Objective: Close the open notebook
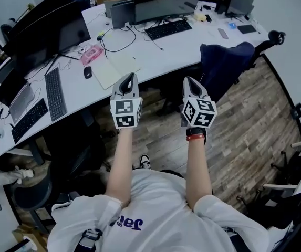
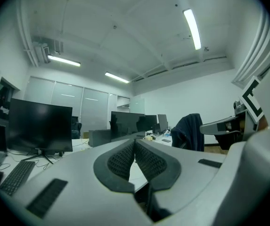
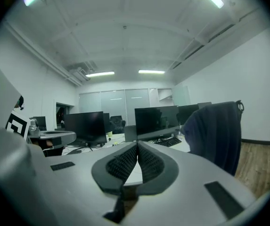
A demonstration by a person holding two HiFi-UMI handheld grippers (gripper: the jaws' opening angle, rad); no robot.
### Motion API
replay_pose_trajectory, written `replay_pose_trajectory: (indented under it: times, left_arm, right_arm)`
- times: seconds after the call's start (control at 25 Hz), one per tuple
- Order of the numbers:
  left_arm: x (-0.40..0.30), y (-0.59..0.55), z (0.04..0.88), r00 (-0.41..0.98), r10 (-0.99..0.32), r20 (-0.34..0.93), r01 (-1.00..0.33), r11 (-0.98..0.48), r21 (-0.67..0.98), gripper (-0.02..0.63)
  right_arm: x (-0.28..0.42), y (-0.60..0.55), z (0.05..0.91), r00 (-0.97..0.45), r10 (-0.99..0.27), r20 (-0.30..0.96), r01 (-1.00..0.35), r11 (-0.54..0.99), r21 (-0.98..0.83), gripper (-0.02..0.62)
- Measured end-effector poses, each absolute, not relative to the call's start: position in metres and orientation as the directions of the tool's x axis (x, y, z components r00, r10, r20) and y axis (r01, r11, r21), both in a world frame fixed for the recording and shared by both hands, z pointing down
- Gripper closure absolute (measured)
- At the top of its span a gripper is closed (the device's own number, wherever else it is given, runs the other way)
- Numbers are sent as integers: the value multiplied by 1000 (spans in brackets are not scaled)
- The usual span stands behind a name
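**Item:** notebook (image 1: 114, 69). It lies open and flat on the white tabletop (image 1: 182, 47), close to the front edge and not yet closed.

**Left tool** (image 1: 130, 76): jaws together with nothing between them. It is held level just short of the tabletop edge, in line with the notebook.

**Right tool** (image 1: 187, 80): jaws together, likewise empty. It is held beside the left tool and apart from it, short of the same edge.

**Neighbours:**
- The mouse (image 1: 87, 72) sits just beside the notebook's left page.
- A pink item (image 1: 91, 54) lies behind the mouse.
- A keyboard (image 1: 55, 93) lies further left.
- A chair (image 1: 226, 62) draped with a dark jacket stands to the right.

**Hazards (judged):**
- Shut jaws pushed across a page may crease it rather than turn it.
- A shove leftward would knock the notebook into the mouse.
- A drag toward the person could pull the notebook off the near edge.
- Lifting one half with the other half unpinned may slide the whole notebook.

**Clearance:**
- Bare tabletop lies to the right of the notebook and behind it.
- The left side is crowded.
- The floor between the person and the edge is open.
- The chair narrows the right tool's outer side.
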State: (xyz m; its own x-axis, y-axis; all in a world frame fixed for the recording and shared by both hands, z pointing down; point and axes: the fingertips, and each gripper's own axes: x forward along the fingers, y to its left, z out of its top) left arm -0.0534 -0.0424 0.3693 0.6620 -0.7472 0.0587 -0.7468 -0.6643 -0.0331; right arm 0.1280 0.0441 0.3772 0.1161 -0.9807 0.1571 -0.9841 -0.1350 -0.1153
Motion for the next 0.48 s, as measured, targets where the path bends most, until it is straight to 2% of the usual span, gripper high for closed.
replay_pose_trajectory:
  times: [0.48]
  left_arm:
    - [-142,-107,412,530,-837,140,-847,-530,39,586]
  right_arm:
    - [42,-65,411,-112,-967,229,-986,80,-144,594]
